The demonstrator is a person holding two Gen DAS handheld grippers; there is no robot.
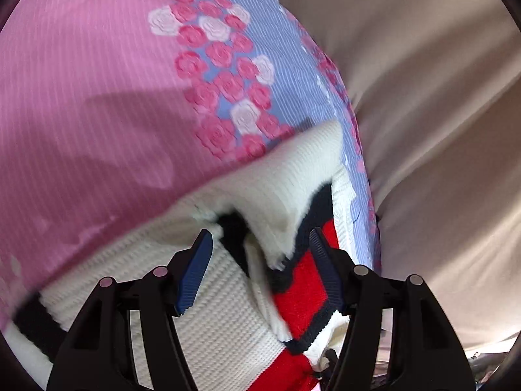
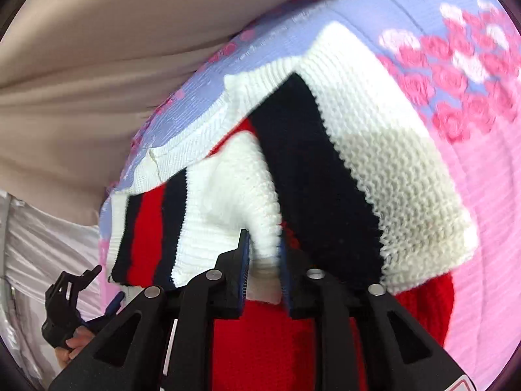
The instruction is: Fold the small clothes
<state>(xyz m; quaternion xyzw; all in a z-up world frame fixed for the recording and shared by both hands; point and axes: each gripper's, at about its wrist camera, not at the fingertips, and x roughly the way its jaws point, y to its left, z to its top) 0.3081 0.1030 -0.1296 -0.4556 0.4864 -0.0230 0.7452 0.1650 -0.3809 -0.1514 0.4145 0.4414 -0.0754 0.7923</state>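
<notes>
Right wrist view: right gripper (image 2: 264,254), fingers clamped on a white fold of the knit sweater (image 2: 364,150).
Left wrist view: left gripper (image 1: 260,267), fingers apart, astride a rumpled ridge of the sweater, pads not pressing.
Location: sweater lies part-folded on the floral bedsheet (image 1: 81,81), near the sheet's edge, with the beige curtain (image 1: 423,81) beyond.
Material: chunky ribbed knit in white, navy and red; judged soft, bulky, light, stretchy, not fragile.
Handling: likely to sag and slump; grips well, hardly slippery.
Hold: ribbed hem or cuff edges, pinching both layers.
</notes>
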